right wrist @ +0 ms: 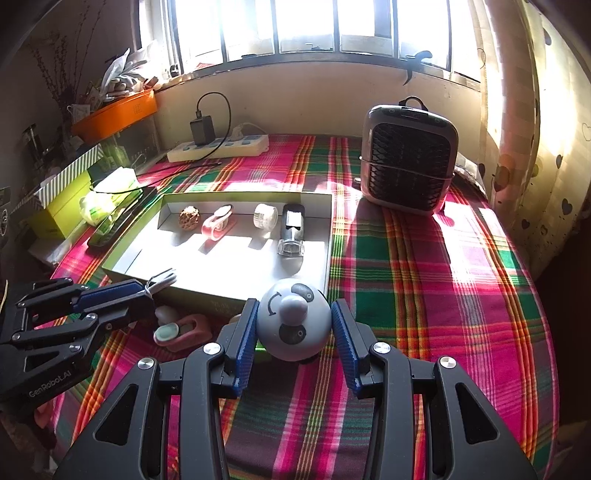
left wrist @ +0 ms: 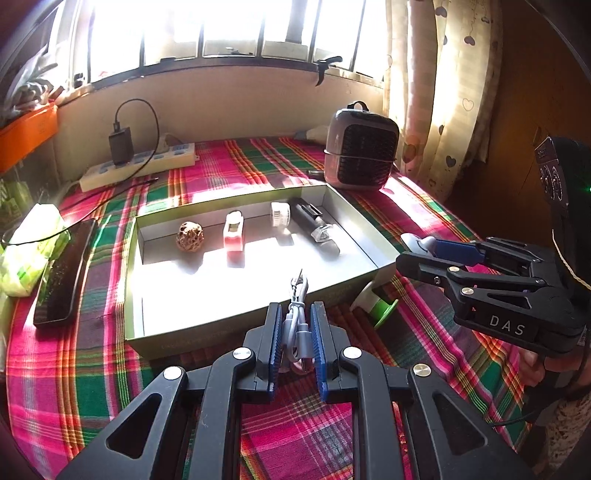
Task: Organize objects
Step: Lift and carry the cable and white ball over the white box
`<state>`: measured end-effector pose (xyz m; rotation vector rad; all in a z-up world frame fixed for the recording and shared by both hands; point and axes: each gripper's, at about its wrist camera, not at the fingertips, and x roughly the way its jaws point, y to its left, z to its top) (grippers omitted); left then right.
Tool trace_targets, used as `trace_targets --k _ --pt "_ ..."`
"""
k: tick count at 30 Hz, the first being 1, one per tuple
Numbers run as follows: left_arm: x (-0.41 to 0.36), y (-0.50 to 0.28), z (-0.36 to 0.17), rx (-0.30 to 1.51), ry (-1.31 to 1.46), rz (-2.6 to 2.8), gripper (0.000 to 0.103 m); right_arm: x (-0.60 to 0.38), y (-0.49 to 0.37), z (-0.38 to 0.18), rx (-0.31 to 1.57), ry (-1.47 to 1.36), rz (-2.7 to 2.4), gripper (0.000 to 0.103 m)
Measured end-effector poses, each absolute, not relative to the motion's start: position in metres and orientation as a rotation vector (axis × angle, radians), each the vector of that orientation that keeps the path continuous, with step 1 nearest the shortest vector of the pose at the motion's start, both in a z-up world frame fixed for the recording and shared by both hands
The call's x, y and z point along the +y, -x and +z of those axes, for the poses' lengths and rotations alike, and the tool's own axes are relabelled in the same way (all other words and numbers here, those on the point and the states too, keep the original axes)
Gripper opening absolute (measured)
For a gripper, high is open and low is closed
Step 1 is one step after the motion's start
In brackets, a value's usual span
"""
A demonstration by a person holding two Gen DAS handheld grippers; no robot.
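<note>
Transport is the step in hand: a bundled grey cable (left wrist: pixel 295 325) is clamped in the left gripper (left wrist: pixel 295 347) jaws and a grey ball-shaped gadget (right wrist: pixel 293 325) in the right gripper (right wrist: pixel 293 339) jaws, both held at the near edge of the shallow box (left wrist: pixel 135 295), so each must next be carried over the rim and lowered onto bare floor in front of the four items already lined up inside.

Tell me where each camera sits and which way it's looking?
Left wrist: on the left tongs, looking down at the box; tongs shut on a cable, right tongs at right.
Right wrist: on the right tongs, facing the window, gripping a grey ball; left tongs at left.
Both share the box, fan heater, power strip.
</note>
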<state>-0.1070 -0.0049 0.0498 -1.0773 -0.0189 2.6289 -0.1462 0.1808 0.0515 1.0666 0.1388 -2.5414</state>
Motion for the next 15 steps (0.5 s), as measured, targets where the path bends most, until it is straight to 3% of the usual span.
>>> trace_targets --k 15 --pt "-0.034 0.136 0.047 -0.07 1.11 2.698 0.014 0.139 0.179 0.055 0.185 -1.062 -2.468 0.041"
